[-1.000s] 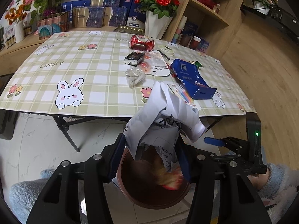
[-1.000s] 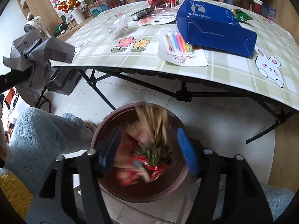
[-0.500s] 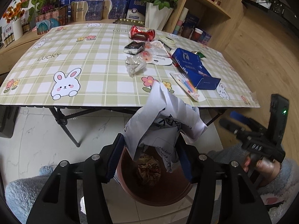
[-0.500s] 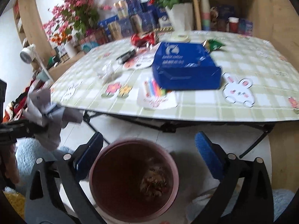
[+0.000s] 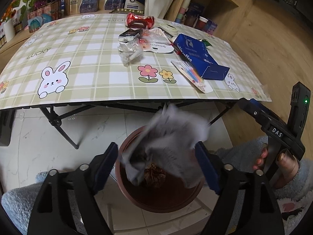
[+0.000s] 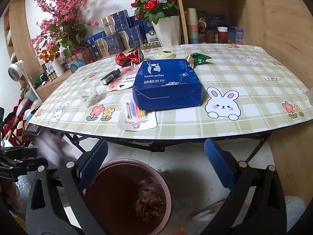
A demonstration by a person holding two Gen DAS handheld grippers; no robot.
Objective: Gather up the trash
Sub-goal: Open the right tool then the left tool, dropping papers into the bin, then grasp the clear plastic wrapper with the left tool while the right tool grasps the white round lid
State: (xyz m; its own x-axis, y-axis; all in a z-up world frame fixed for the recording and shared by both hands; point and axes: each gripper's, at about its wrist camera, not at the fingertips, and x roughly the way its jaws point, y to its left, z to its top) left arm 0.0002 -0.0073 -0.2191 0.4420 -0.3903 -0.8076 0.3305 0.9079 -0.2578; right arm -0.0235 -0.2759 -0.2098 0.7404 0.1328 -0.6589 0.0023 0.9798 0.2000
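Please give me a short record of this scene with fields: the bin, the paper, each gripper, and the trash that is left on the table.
bin: brown, round, on the floor in front of the table; brown crumpled trash inside
paper: white crumpled piece, blurred, between the open jaws above the bin
left gripper: jaws just opened, pads off the paper
right gripper: open, empty
left on table: blue box, candle pack, red can, green wrapper, clear wrapper
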